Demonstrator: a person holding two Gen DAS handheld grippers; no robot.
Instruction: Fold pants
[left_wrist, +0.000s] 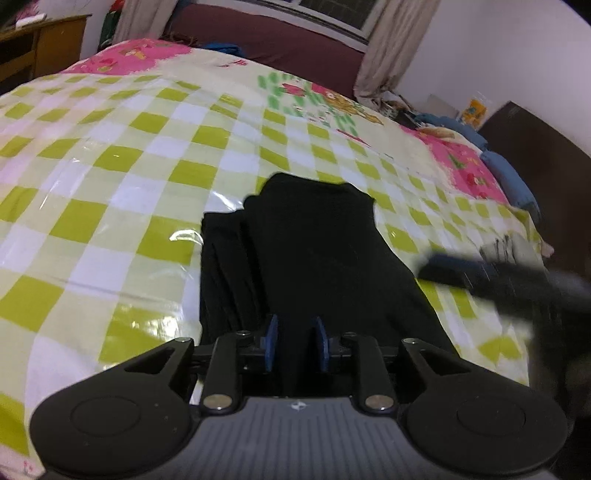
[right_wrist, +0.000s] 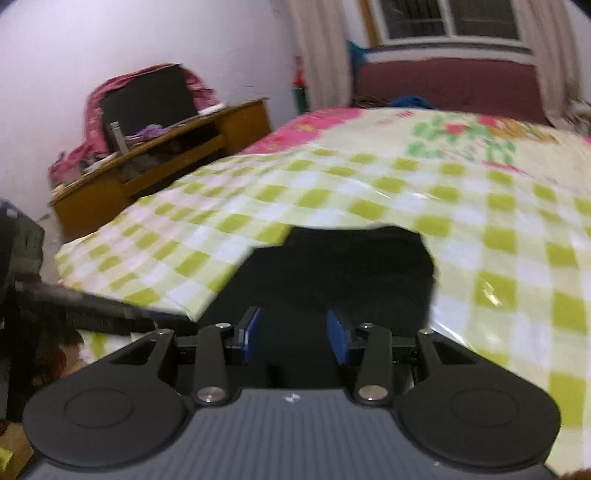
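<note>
Bed (left_wrist: 110, 155) with a green-and-white checked cover fills both views; a pink cartoon-print section lies toward its far end. Wooden desk (right_wrist: 155, 173) stands beside the bed in the right wrist view, cluttered on top. Black pants (left_wrist: 314, 251) lie on the cover near the bed's near edge, folded into a compact stack with layered edges showing on the left side. Left hand-held gripper (left_wrist: 294, 345): blue pads apart, released, over the near end of the pants, no cloth pinched. Right hand-held gripper (right_wrist: 294, 338): pads apart, released, nothing grasped, black fabric just ahead of it. Both views motion-blurred.
</note>
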